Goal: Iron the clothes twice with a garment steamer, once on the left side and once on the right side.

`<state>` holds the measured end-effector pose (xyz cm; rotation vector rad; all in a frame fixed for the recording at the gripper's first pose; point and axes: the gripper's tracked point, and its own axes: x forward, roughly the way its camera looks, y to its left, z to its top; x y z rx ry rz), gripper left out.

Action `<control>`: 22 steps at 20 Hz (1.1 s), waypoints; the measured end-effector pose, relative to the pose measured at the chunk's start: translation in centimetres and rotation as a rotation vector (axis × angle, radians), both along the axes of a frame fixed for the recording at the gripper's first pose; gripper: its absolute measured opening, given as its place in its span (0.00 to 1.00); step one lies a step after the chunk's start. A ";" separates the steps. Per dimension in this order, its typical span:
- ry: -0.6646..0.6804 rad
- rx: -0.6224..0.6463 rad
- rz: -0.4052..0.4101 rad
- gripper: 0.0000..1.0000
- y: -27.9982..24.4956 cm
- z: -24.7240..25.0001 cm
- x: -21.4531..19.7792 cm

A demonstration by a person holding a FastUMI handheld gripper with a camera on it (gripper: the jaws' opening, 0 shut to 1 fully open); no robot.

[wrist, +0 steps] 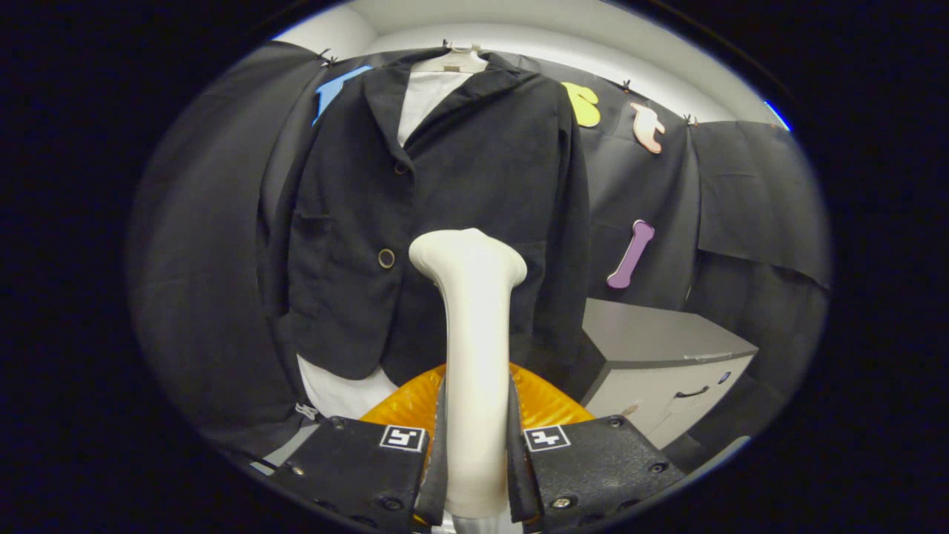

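Observation:
A black jacket [460,185] over a white shirt [426,96] hangs on a white hanger [454,59] against the booth wall, straight ahead. My gripper [474,445] is shut on the cream handle of the garment steamer [474,348], both fingers pressing its sides. The steamer's flared head [467,256] points up and away, in front of the jacket's lower middle, right of the lower button [386,258]. I cannot tell whether the head touches the cloth. The white shirt hem [337,389] shows below the jacket.
An orange ribbed object [545,404] lies just beyond the fingers, behind the steamer handle. A grey cabinet [660,356] with a drawer handle stands to the right of the jacket, close to its sleeve. Black cloth covers the wall all around.

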<state>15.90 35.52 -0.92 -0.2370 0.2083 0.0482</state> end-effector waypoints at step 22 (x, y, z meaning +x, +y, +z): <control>0.280 -0.056 -0.037 0.35 -1.3 -12.6 -4.8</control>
